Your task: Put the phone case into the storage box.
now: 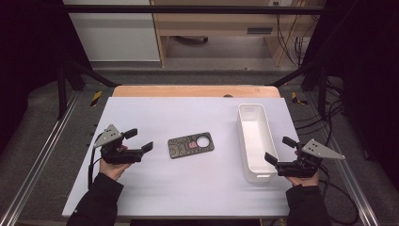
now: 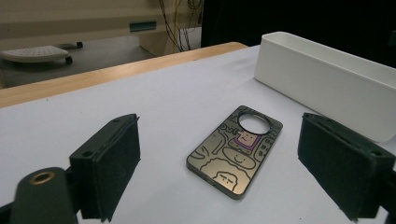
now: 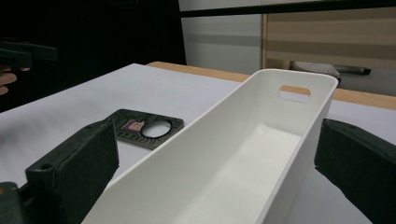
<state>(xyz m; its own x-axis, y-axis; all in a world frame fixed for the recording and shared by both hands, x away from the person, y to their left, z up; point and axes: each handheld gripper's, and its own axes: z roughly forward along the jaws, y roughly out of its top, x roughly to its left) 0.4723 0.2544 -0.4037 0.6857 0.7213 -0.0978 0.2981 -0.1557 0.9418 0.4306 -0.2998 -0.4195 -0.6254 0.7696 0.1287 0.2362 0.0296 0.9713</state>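
A dark phone case (image 1: pixel 191 144) with cartoon line drawings and a round camera hole lies flat at the middle of the white table (image 1: pixel 188 188). My left gripper (image 1: pixel 140 140) stands open just left of it, jaws pointing toward it. In the left gripper view the case (image 2: pixel 236 154) lies ahead between the two wide-apart pads (image 2: pixel 116 158), untouched. My right gripper (image 1: pixel 279 149) is open at the right side of the long white bin (image 1: pixel 254 109), near its front end. In the right gripper view the empty bin (image 3: pixel 243 140) runs away between the jaws, with the case (image 3: pixel 140 128) to its left.
The table's far edge is a wooden strip (image 1: pixel 195 91). Dark frame posts and cables flank the table on both sides. Cabinets and a wooden shelf stand beyond the far edge. The other hand's gripper (image 3: pixel 23 51) appears at the upper left of the right gripper view.
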